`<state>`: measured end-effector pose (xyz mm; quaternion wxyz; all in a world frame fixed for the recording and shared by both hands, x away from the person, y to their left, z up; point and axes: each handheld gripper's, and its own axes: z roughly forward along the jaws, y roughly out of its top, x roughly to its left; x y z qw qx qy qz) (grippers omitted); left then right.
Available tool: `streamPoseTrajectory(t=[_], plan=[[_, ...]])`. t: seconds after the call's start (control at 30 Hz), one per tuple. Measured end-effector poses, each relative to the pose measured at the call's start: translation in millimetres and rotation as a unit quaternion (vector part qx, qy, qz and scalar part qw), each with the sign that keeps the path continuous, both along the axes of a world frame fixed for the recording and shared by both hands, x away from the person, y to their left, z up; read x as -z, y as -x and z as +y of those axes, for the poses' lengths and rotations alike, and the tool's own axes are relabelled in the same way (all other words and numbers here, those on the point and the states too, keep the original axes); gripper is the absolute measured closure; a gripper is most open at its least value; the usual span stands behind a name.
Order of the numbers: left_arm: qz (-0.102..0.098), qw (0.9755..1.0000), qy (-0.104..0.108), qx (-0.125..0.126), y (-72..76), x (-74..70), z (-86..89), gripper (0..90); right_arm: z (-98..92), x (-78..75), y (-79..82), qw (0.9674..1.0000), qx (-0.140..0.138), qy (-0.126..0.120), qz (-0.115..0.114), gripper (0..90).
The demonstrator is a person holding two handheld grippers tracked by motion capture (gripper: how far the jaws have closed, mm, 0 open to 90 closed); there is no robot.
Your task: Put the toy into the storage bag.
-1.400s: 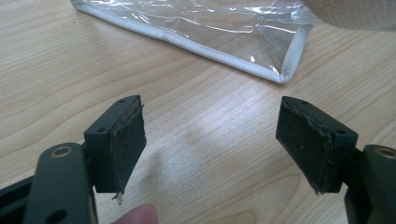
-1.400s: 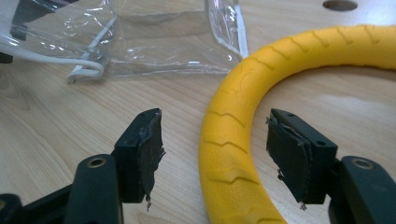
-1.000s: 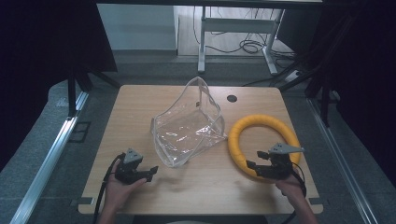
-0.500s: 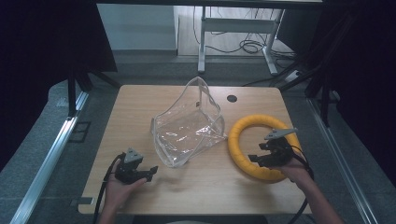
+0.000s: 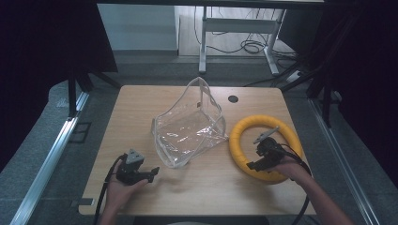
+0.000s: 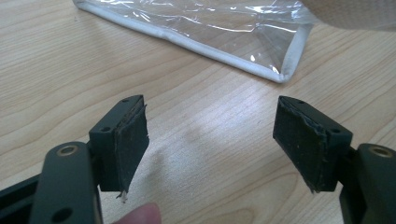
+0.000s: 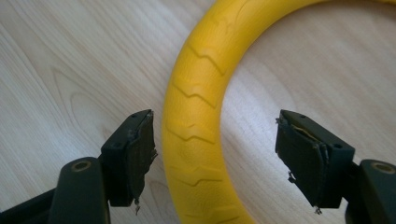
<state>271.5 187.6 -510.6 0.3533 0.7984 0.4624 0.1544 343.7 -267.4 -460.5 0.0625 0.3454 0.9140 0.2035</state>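
A yellow foam ring (image 5: 244,136) with chevron ridges lies flat on the right half of the wooden table (image 5: 187,197). My right gripper (image 5: 251,165) hovers over the ring's near-left arc. Its jaws have just been opening and now straddle the ring's band (image 7: 194,140) without the pads touching it. A clear plastic pouch (image 5: 187,129) with a white-edged seam (image 6: 219,51) stands crumpled at the table's middle. My left gripper (image 5: 154,172) rests open near the front left, pointing toward the pouch, with bare wood between its pads (image 6: 130,140).
A dark round cable hole (image 5: 233,99) sits in the table's far right part. Metal rails run along the floor on both sides. A white desk frame and cables stand beyond the far edge. Bare wood lies between the two grippers.
My right gripper has moved forward and leftward from the ring's near-right part to its near-left arc. The left gripper, pouch and ring stayed put.
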Motion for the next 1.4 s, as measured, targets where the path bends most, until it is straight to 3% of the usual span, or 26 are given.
streamPoseTrajectory(t=[0.1,0.17,0.23,0.6,0.7,0.83,0.93,1.03,1.23,1.27,1.3,1.4], plan=[[0.001,1.0000,-0.002,-0.001,-0.5,0.9,-0.3,26.4,3.9,4.0,-1.3,0.9997,-0.011,0.017,0.012,28.5],[0.002,1.0000,-0.003,-0.001,-0.7,1.2,-0.7,26.4,11.0,10.7,-2.3,0.9982,-0.025,0.049,0.024,28.5],[0.001,1.0000,-0.003,-0.003,-0.5,1.1,-0.7,26.1,14.6,14.9,-2.7,0.9969,-0.031,0.065,0.031,28.6],[0.001,1.0000,-0.003,-0.006,-0.8,1.3,-0.1,26.0,27.5,35.2,-2.2,0.9919,-0.056,0.105,0.045,35.1],[0.003,0.9999,0.009,-0.003,-0.4,0.5,-0.4,25.9,30.6,40.1,-2.7,0.9902,-0.061,0.115,0.050,39.4],[0.003,1.0000,0.006,-0.005,-0.8,1.1,0.2,25.9,29.9,39.6,-6.5,0.9908,-0.054,0.107,0.062,50.6],[0.003,1.0000,0.006,-0.006,-0.9,1.1,0.6,25.9,27.2,39.2,-9.6,0.9914,-0.053,0.093,0.075,51.0],[0.003,1.0000,0.006,-0.005,-1.0,1.1,1.2,25.9,25.4,37.5,-9.6,0.9920,-0.053,0.087,0.074,51.1],[0.002,0.9999,0.008,-0.008,-0.8,0.9,1.5,25.9,11.4,23.5,-9.3,0.9962,-0.049,0.031,0.065,51.3],[0.002,0.9999,0.008,-0.008,-0.9,1.0,1.5,26.0,5.3,15.6,-10.1,0.9969,-0.048,0.008,0.062,51.3],[0.002,0.9999,0.008,-0.008,-0.9,1.0,1.4,26.0,5.3,15.6,-10.1,0.9969,-0.048,0.008,0.062,51.3],[0.002,0.9999,0.007,-0.008,-1.0,0.8,1.2,25.9,-4.0,4.7,-12.1,0.9970,-0.044,-0.026,0.058,51.3]])
